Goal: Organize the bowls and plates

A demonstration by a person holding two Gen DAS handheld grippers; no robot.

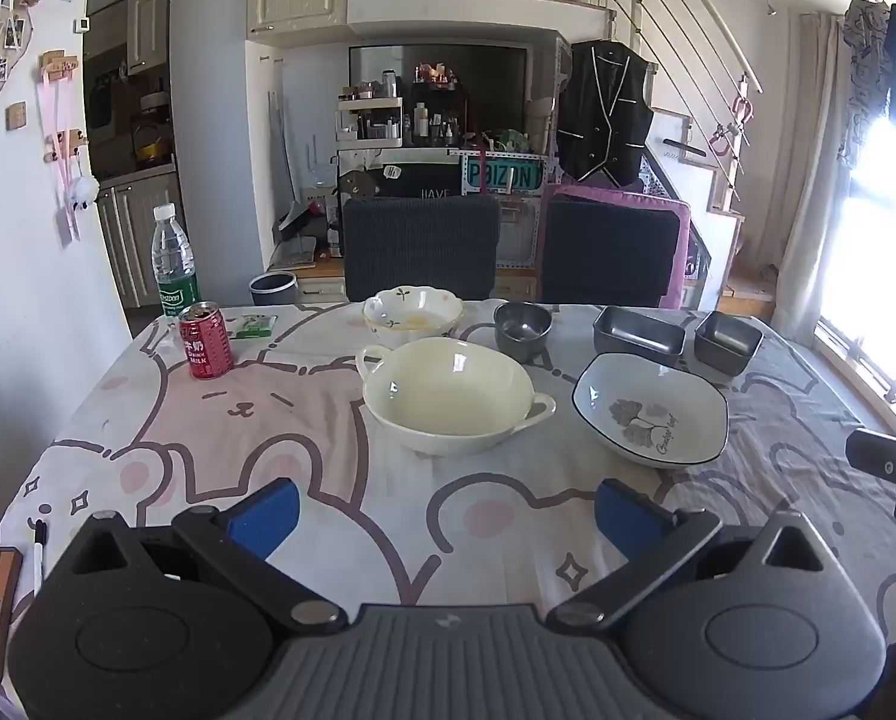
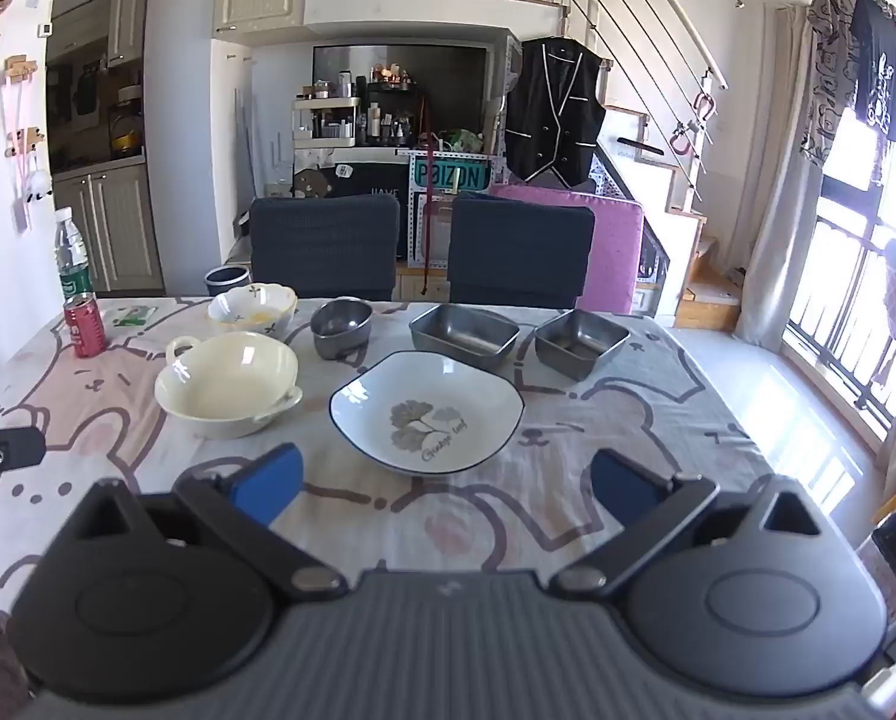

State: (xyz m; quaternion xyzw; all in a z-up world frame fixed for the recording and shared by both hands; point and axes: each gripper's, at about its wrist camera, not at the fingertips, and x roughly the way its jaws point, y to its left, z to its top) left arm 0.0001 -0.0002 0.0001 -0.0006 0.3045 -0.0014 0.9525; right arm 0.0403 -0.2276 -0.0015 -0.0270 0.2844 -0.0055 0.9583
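Plate [image 2: 427,414] apparently lies just beyond wide-spread right gripper [image 2: 445,489], untouched.

Both wrist cams sit low at the near edge of the bench [image 1: 304,420], facing fwd across it toward two dark chairs [image 2: 325,243]. Left cam sits further left, right cam further right. Views overlap on the dishes mid-bench & room behind.

Black grippers [image 1: 446,513], blue-padded jaws.

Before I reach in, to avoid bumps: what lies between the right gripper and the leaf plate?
Only bare tablecloth, as the right wrist view shows, between the right gripper and leaf plate.
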